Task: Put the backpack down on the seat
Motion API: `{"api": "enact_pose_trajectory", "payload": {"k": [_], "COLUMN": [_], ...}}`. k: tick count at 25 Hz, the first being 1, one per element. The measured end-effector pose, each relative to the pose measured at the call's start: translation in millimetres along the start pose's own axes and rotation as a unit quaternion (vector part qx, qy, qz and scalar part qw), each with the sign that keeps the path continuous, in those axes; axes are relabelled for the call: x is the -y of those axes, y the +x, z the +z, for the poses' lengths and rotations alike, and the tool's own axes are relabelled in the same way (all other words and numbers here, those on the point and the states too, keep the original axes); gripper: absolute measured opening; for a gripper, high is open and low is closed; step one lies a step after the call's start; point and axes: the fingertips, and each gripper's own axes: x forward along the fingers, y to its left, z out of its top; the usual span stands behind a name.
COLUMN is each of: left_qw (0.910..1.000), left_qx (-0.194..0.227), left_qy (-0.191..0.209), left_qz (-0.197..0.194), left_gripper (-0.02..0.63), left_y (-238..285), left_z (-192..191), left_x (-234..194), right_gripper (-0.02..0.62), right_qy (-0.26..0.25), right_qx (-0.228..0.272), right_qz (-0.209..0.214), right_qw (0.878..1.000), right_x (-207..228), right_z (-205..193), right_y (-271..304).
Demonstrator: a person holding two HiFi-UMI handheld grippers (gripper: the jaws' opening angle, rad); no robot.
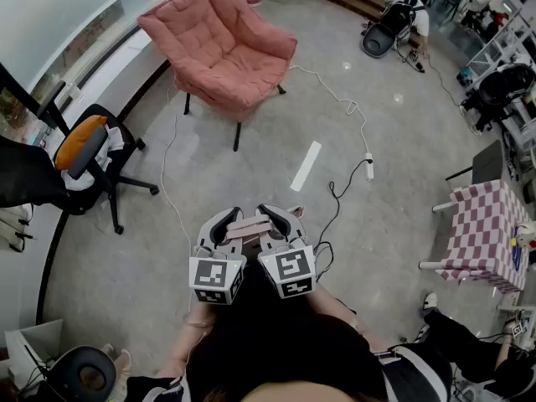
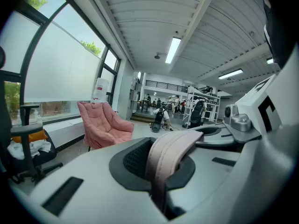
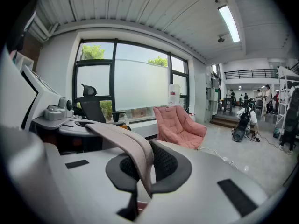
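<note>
Both grippers sit side by side low in the head view, some way short of the pink padded seat (image 1: 222, 44). A pale pink backpack strap (image 1: 249, 223) runs between them. My left gripper (image 1: 224, 226) is shut on the strap (image 2: 170, 148), which loops over its closed jaws. My right gripper (image 1: 280, 222) is shut on the same strap (image 3: 126, 146), which drapes across its jaws. The seat also shows ahead in the left gripper view (image 2: 103, 125) and the right gripper view (image 3: 180, 125). The backpack's body is hidden under the grippers.
A black office chair (image 1: 88, 153) with an orange cushion stands at the left. A white cable and power strip (image 1: 368, 167) and a strip of white tape (image 1: 306, 166) lie on the floor right of the seat. A checked table (image 1: 490, 233) stands at the right.
</note>
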Motion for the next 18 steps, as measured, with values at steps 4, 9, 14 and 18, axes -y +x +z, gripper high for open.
{"api": "enact_pose_trajectory", "payload": {"k": [4,9,14,18], "left_qw": [1.0000,0.9999,0.9996,0.9995], "left_qx": [0.008,0.015,0.023,0.021], "left_qy": [-0.002,-0.003,-0.011,-0.022], "left_qz": [0.001,0.005,0.008,-0.002], "left_gripper": [0.015,0.015,0.015,0.015], "left_y": [-2,3,16,24], "left_z": [3,9,18,23], "left_x": [7,3,-9,-11], "right_gripper": [0.034,0.034,0.034,0.034], "right_qy": [0.002,0.007,0.014,0.035], "right_qx": [0.006,0.010,0.010,0.003], "right_qz": [0.001,-0.003,-0.014,-0.020], "right_qw": [1.000,1.000,1.000,0.999], "right_x": [2,4,10,17], "right_z": [2,6,11,11], "right_y": [-8,-6,4,10]}}
